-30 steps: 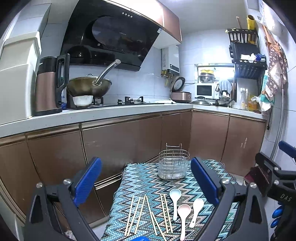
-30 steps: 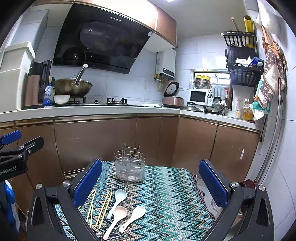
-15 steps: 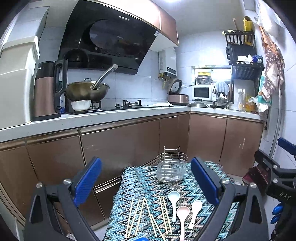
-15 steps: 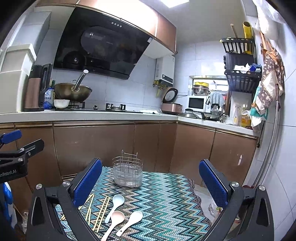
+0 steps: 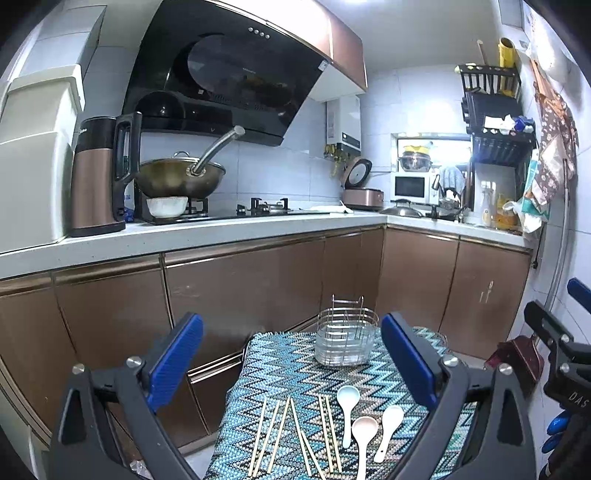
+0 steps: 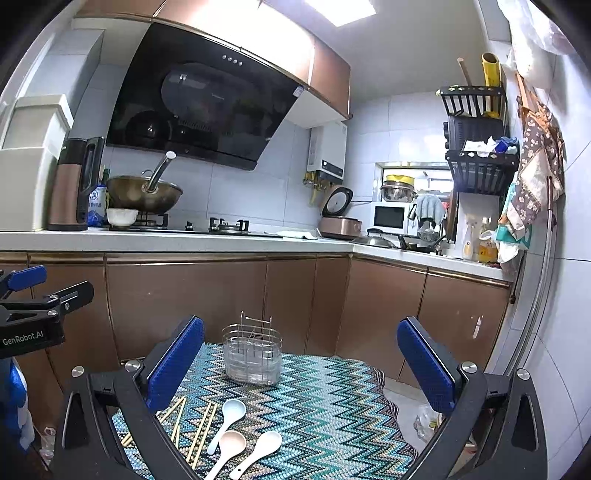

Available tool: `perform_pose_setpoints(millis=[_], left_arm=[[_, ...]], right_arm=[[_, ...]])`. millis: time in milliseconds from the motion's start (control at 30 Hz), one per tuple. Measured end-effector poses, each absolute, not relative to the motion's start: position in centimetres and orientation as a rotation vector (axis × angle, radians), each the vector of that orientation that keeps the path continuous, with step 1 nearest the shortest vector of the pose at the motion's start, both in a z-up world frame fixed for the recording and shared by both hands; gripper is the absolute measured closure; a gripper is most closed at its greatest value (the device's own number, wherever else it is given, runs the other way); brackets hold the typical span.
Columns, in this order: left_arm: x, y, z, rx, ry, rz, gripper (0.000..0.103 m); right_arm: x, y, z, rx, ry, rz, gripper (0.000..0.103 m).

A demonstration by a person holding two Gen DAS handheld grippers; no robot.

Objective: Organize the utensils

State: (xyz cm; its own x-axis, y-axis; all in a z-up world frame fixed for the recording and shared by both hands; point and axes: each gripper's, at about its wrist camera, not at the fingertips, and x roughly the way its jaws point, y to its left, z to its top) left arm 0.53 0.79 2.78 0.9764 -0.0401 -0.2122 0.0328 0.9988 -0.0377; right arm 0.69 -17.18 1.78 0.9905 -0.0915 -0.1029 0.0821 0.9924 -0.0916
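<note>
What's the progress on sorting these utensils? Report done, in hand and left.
Done: nothing that shows; the wire holder looks empty. In hand: nothing; the left gripper and right gripper are both open above the table. Left: the chopsticks and three spoons, light blue, pink and white, all lie on the zigzag cloth.

Three spoons point(image 5: 364, 424) are lying on the worktop point(image 5: 295, 373) beside about eight chopsticks point(image 5: 291, 432), and one wire utensil holder point(image 5: 345, 341) is standing behind them.

Brown cabinets point(image 5: 240, 280), white tile wall point(image 5: 273, 177), ceiling light point(image 6: 332, 9).
</note>
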Motion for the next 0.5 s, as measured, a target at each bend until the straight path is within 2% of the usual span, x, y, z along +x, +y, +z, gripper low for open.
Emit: perform_pose_setpoints(millis=[500], left_arm=[[1.2, 1.6, 3.6, -0.076, 0.176, 0.0, 0.005]], right_arm=[[1.7, -17.1, 1.9, -0.09, 0.099, -0.07, 0.0]])
